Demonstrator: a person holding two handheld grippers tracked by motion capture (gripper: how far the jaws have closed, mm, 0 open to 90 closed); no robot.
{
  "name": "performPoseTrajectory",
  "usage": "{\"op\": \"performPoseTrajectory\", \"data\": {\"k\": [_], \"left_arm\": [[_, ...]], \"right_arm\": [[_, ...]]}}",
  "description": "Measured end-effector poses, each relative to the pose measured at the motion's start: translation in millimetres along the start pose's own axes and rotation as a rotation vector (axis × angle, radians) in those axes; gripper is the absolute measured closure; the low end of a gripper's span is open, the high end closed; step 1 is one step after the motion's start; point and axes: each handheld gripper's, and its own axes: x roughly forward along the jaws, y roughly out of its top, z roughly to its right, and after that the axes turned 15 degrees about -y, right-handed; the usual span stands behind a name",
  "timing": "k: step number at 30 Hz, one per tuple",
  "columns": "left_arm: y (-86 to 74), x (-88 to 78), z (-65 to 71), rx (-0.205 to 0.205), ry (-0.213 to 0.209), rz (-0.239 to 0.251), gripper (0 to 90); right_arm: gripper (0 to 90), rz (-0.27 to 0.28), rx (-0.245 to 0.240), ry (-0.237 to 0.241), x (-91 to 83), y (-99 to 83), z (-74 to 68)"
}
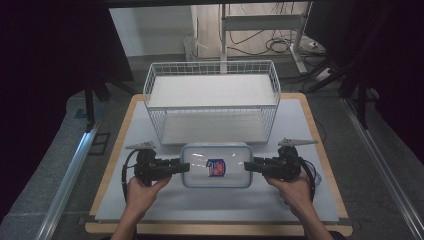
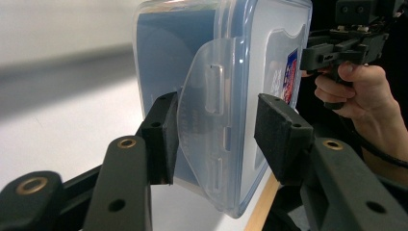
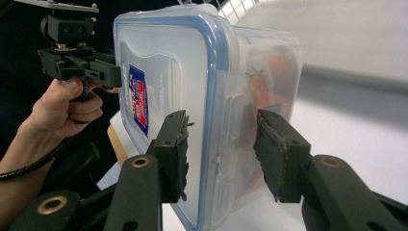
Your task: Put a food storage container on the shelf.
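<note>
A clear plastic food container (image 1: 200,161) with a blue-rimmed lid and a red and blue sticker (image 1: 216,167) hangs level between my two grippers, just in front of the wire basket. My left gripper (image 1: 186,167) is shut on its left end, with the pads over the latch flap (image 2: 211,110). At the other end my right gripper (image 1: 248,166) grips the right latch. In the right gripper view the container (image 3: 168,62) stands between the pads (image 3: 175,144), and something orange (image 3: 272,72) shows inside. The left gripper (image 3: 108,72) holds the far end there.
A white wire basket (image 1: 150,82) with two shelves stands at the back of the white mat (image 1: 300,125) on the wooden table. Bare mat lies under and in front of the container. Dark floor, cables and a desk frame lie beyond the table.
</note>
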Motion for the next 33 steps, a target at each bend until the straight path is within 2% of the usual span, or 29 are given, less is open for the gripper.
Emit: {"op": "performPoseTrajectory", "data": {"k": [1, 2, 3, 4, 5, 6, 7, 8, 10, 11, 13, 14, 21, 33], "left_arm": [[0.0, 0.0, 0.0, 0.0, 0.0, 0.0, 52.2], [9.7, -3.0, 3.5, 0.011, 0.007, 0.011, 52.2], [9.7, -3.0, 3.5, 0.011, 0.007, 0.011, 52.1], [20.2, -6.3, 6.8, 0.018, 0.01, 0.021, 52.1], [20.2, -6.3, 6.8, 0.018, 0.01, 0.021, 52.1], [31.7, -10.4, 8.9, 0.036, 0.015, 0.024, 52.1], [31.7, -10.4, 8.9, 0.036, 0.015, 0.024, 52.0], [43.0, -14.0, 11.7, 0.044, 0.019, 0.038, 52.0], [54.0, -17.3, 13.6, 0.056, 0.024, 0.043, 51.9], [54.0, -17.3, 13.6, 0.056, 0.024, 0.043, 51.9], [64.2, -20.2, 14.9, 0.063, 0.028, 0.047, 51.9], [75.6, -22.4, 15.6, 0.066, 0.035, 0.047, 51.8], [93.7, -25.3, 15.9, 0.078, 0.041, 0.057, 51.6], [128.0, -29.6, 15.5, 0.084, 0.051, 0.058, 51.5]], "right_arm": [[56.2, 0.005, -0.004, 0.001, -0.5, 3.4, -0.6], [56.2, 0.009, -0.006, 0.003, -1.1, 8.2, -1.5], [56.2, 0.009, -0.006, 0.003, -1.1, 8.2, -1.5], [56.2, 0.023, -0.014, 0.006, -2.7, 19.7, -3.6], [56.2, 0.028, -0.018, 0.006, -3.2, 23.9, -4.3], [56.2, 0.033, -0.023, 0.007, -4.0, 29.7, -5.4], [56.2, 0.038, -0.026, 0.007, -4.8, 35.8, -6.7], [56.2, 0.046, -0.031, 0.007, -5.3, 41.8, -7.7], [56.2, 0.057, -0.039, 0.008, -6.4, 53.6, -9.7], [56.2, 0.062, -0.046, 0.008, -6.8, 59.1, -10.4], [56.1, 0.066, -0.048, 0.008, -6.9, 64.4, -11.0], [56.1, 0.073, -0.046, 0.01, -7.0, 74.1, -11.4], [56.1, 0.095, -0.049, 0.007, -7.3, 98.9, -11.5], [55.8, 0.121, -0.038, 0.002, -7.2, 129.6, -9.3]]}}
